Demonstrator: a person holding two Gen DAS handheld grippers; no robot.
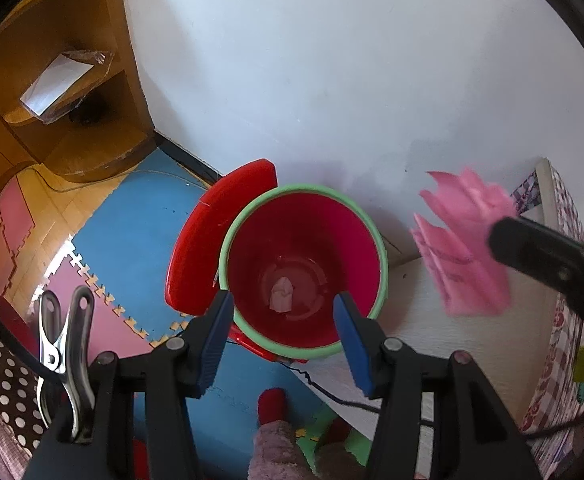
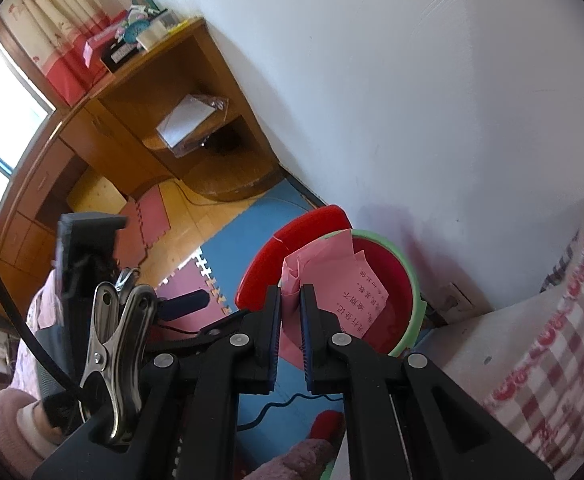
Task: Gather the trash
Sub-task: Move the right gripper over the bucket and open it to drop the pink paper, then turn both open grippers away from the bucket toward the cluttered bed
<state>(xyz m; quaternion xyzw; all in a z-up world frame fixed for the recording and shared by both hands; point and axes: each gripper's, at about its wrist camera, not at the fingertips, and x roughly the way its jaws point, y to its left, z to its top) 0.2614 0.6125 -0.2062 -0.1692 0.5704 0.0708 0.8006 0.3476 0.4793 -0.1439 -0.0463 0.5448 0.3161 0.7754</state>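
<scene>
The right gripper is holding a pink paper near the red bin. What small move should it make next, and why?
Probably carry the crumpled pink paper a little further until it is over the mouth of the red bin with the green rim, then open. The right gripper is shut on the paper, which in the left wrist view is beside the rim, not above it. The left gripper is open and empty.
</scene>
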